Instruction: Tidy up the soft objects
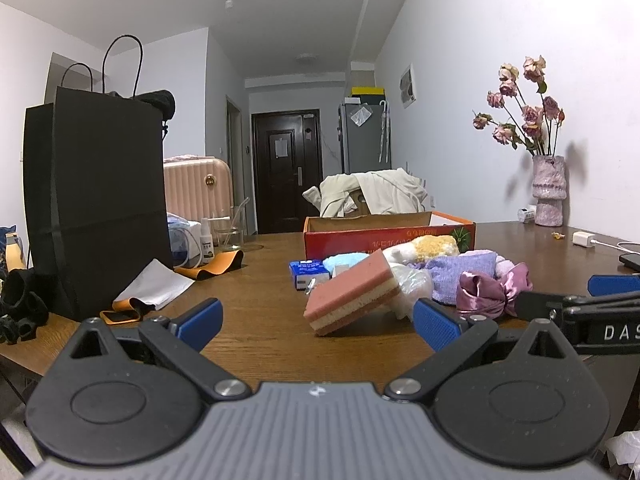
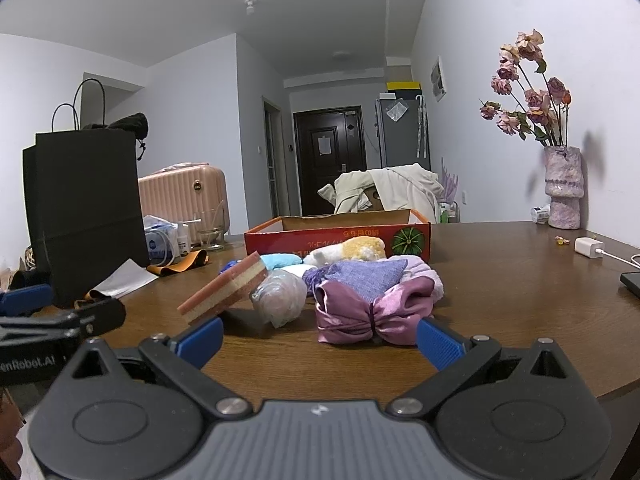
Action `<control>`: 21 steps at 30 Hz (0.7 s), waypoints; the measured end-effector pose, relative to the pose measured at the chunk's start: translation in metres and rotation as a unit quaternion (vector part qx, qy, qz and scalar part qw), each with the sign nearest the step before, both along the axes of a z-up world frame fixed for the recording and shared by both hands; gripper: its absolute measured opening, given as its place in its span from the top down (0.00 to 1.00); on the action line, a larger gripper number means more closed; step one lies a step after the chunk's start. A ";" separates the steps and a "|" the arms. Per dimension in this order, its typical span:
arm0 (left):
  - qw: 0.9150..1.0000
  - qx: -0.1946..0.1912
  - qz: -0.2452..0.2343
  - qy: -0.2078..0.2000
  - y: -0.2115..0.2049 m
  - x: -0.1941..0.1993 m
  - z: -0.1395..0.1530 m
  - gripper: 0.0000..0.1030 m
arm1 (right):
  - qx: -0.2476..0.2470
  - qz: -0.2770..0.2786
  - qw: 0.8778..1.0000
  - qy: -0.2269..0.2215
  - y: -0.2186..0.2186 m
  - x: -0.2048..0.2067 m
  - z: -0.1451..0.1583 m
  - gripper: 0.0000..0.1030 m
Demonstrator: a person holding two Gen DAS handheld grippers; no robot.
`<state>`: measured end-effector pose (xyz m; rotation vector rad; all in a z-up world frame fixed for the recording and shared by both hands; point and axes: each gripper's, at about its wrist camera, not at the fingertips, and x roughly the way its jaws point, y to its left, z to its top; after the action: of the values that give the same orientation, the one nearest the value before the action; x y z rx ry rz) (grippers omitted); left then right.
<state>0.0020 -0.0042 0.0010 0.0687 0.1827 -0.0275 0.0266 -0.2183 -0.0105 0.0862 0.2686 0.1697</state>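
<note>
A heap of soft things lies mid-table before an open red cardboard box [image 1: 384, 236] [image 2: 336, 236]. A pink-and-cream sponge [image 1: 352, 296] [image 2: 224, 288] leans tilted at the heap's left. Beside it sit a clear plastic-wrapped bundle [image 2: 280, 294], a purple satin bow [image 1: 494, 290] [image 2: 372, 312], a lavender cloth [image 1: 460, 272] [image 2: 368, 270], a light blue cloth [image 1: 344, 261] [image 2: 280, 260] and a yellow-white plush [image 1: 428, 247] [image 2: 352, 250]. My left gripper [image 1: 318, 322] is open, just short of the sponge. My right gripper [image 2: 320, 338] is open, just short of the bow and bundle.
A tall black paper bag [image 1: 96, 208] [image 2: 84, 212] stands at the table's left with orange straps [image 1: 212, 266] and a white sheet [image 1: 154, 284] near it. A small blue box [image 1: 308, 274] lies left of the heap. A vase of dried roses [image 2: 562, 184], a charger [image 2: 588, 247] and a phone [image 2: 631, 282] are right.
</note>
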 end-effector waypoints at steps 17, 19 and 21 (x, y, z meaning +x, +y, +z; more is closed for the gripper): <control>0.991 -0.092 -0.030 0.089 0.042 0.098 0.009 0.00 | 0.047 0.070 0.996 0.016 0.017 0.070 0.025 0.13; 0.986 -0.118 -0.041 0.111 0.052 0.122 0.008 0.04 | 0.072 0.091 0.992 0.043 0.023 0.095 0.026 0.22; 0.979 -0.146 -0.058 0.130 0.061 0.144 0.007 0.09 | 0.082 0.105 0.989 0.065 0.031 0.120 0.026 0.34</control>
<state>0.1462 0.0566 0.0076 -0.2187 0.4349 -0.1792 0.1466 -0.1870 0.0157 0.2337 0.3931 0.3964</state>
